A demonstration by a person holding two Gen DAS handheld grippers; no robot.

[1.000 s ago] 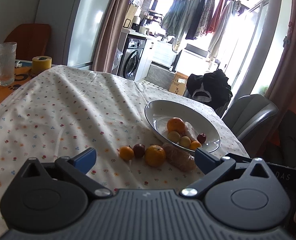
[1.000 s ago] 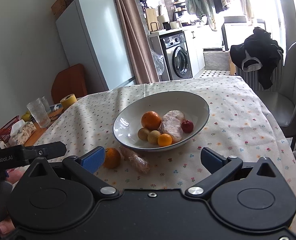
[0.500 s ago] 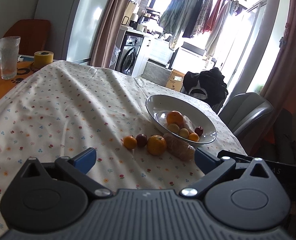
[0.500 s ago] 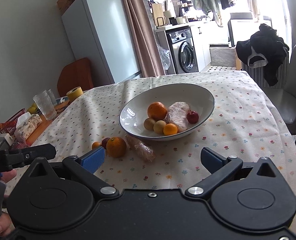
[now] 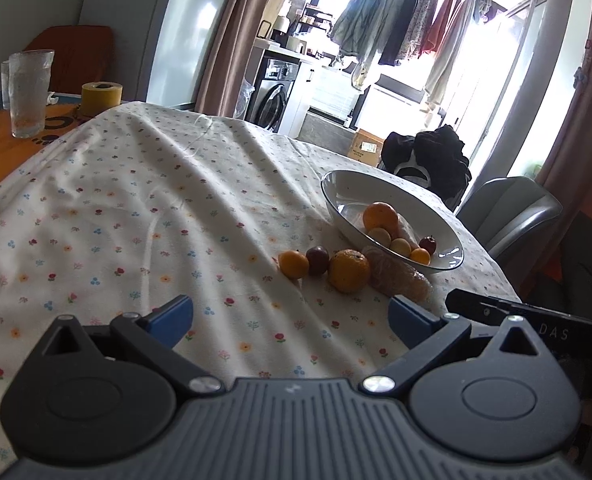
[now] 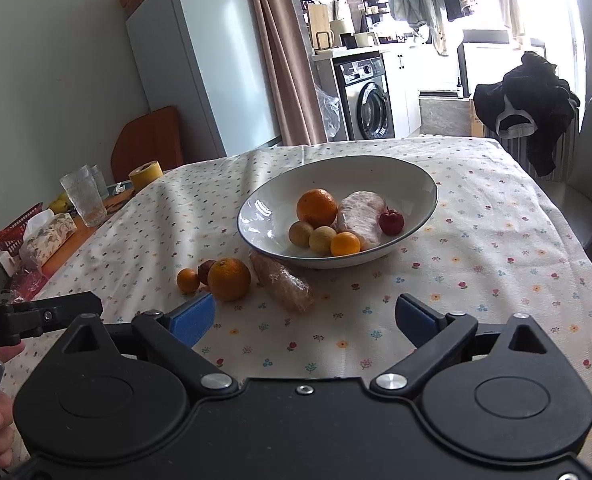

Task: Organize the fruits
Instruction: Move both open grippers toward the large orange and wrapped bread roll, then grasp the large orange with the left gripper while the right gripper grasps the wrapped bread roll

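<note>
The right claw (image 6: pixel 303 314) is wide open and holds nothing, low in the frame above the desk (image 6: pixel 475 264). The left claw (image 5: pixel 292 316) is wide open and empty too. In the right view, the bowl (image 6: pixel 411 184) sits in the middle with some fruit already inside. Just left of it and below lie a big orange (image 6: pixel 229 279), a small orange (image 6: pixel 188 280), a dark plum (image 6: pixel 206 271) and a wrapped roll (image 6: pixel 284 283) (they nearly touch). Best to pick one at the edge, I think, come down straight, squeeze gently, and not bump the others.
</note>
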